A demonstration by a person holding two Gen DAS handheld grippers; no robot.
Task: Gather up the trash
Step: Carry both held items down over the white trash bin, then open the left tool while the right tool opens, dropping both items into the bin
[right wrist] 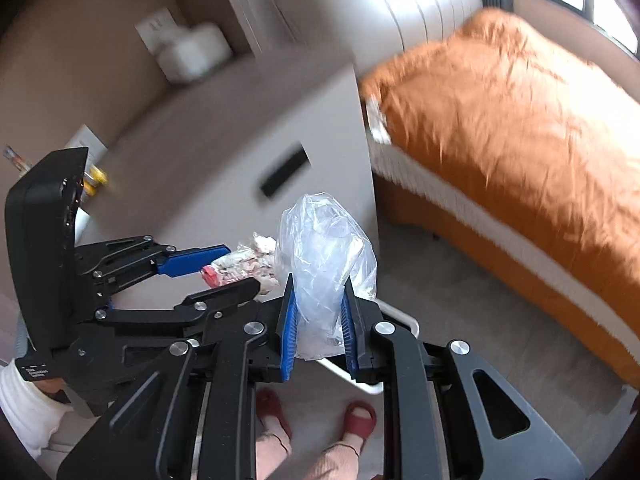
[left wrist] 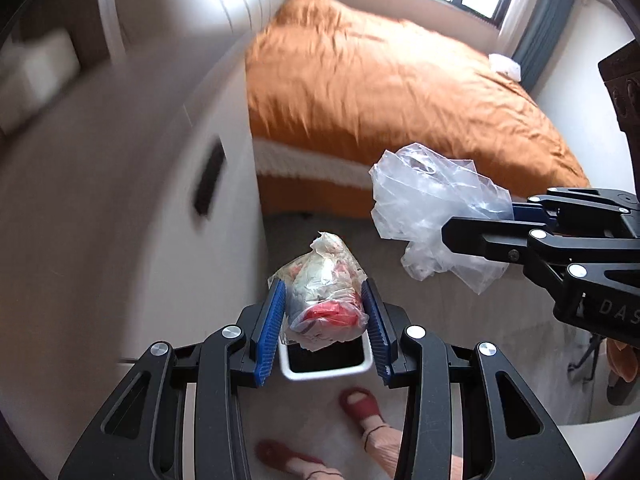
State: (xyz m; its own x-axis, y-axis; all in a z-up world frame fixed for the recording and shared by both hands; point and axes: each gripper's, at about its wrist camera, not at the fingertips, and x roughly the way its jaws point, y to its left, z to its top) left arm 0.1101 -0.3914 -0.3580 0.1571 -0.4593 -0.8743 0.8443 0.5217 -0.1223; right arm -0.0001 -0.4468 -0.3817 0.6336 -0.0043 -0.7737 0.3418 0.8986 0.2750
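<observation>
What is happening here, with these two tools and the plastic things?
A person is collecting trash with a gripper in each hand. The left gripper is shut on a clear bag stuffed with white and red scraps, directly above a white-rimmed bin on the floor. The right gripper is shut on a crumpled empty clear plastic bag, close beside the first. Nothing has been dropped yet. The person's feet in red slippers stand next to the bin, near a bed with an orange cover.
</observation>
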